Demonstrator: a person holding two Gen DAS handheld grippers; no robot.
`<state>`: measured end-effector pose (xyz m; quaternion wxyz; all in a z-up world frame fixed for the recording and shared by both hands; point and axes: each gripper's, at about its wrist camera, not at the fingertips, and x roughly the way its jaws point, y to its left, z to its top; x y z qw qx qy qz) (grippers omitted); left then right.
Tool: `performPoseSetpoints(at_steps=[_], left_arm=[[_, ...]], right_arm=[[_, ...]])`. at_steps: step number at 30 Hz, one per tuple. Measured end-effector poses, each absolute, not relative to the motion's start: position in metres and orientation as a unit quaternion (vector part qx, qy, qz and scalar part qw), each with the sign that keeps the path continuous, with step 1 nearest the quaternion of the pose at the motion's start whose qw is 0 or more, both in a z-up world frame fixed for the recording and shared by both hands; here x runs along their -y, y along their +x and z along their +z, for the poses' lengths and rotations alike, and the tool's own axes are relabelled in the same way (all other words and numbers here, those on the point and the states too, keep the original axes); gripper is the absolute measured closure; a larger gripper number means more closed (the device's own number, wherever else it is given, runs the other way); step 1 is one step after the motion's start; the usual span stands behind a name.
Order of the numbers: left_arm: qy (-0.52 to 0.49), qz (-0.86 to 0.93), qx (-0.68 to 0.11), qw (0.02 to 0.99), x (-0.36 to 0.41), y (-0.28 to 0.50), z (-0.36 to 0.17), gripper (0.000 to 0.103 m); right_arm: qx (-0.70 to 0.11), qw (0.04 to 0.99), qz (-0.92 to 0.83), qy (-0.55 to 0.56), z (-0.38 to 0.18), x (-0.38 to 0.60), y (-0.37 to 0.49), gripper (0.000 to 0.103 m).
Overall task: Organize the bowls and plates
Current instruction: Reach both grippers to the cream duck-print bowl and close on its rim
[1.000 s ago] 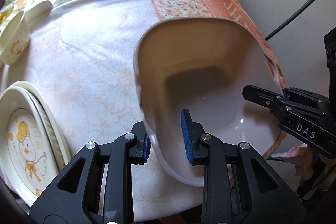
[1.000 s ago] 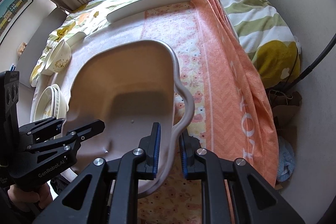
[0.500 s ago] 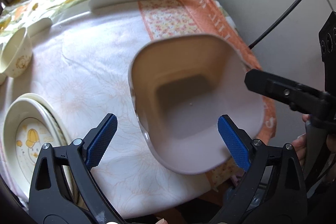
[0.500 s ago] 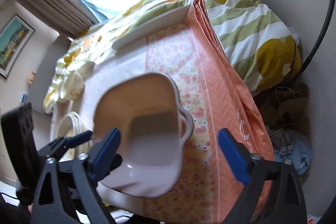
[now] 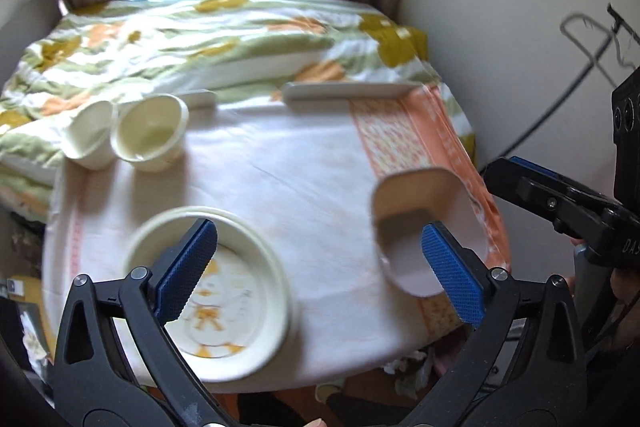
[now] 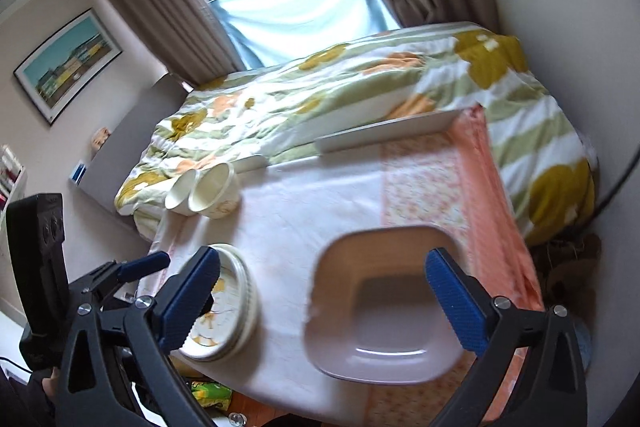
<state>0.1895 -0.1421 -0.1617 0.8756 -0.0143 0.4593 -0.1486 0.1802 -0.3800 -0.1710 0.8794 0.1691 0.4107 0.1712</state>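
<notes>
A pale pink square basin (image 6: 384,307) rests on the table near its front right edge; it also shows in the left wrist view (image 5: 424,227). A stack of cream plates with a yellow duck print (image 5: 216,295) sits at the front left, also seen in the right wrist view (image 6: 224,311). Two cream bowls (image 5: 150,135) lie on their sides at the back left, also in the right wrist view (image 6: 208,189). My left gripper (image 5: 320,271) is open and empty above the table's front. My right gripper (image 6: 324,303) is open and empty above the basin.
The table wears a white floral cloth (image 5: 280,179) with an orange patterned strip (image 6: 424,179) on the right. A long white tray (image 6: 384,133) lies at the back edge. A flowered duvet (image 6: 320,87) lies behind, with a wall on the right.
Both grippers let go of the basin, opened wide and pulled back and up. The basin now rests on the table. The plates and bowls have come into view.
</notes>
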Motion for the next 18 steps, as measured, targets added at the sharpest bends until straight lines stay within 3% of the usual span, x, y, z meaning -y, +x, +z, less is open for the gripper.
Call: performPoseSetpoints(at_steps=[8, 18], left_arm=[[-0.031, -0.109, -0.445, 0.888, 0.050, 0.218, -0.143, 0.001], [-0.064, -0.106, -0.460, 0.879, -0.059, 0.283, -0.164, 0.001]], right_arm=[[-0.407, 0.877, 0.218, 0.133, -0.145, 0.286, 0.215, 0.001], [-0.428, 0.873, 0.207, 0.105, -0.155, 0.185, 0.282, 0.001]])
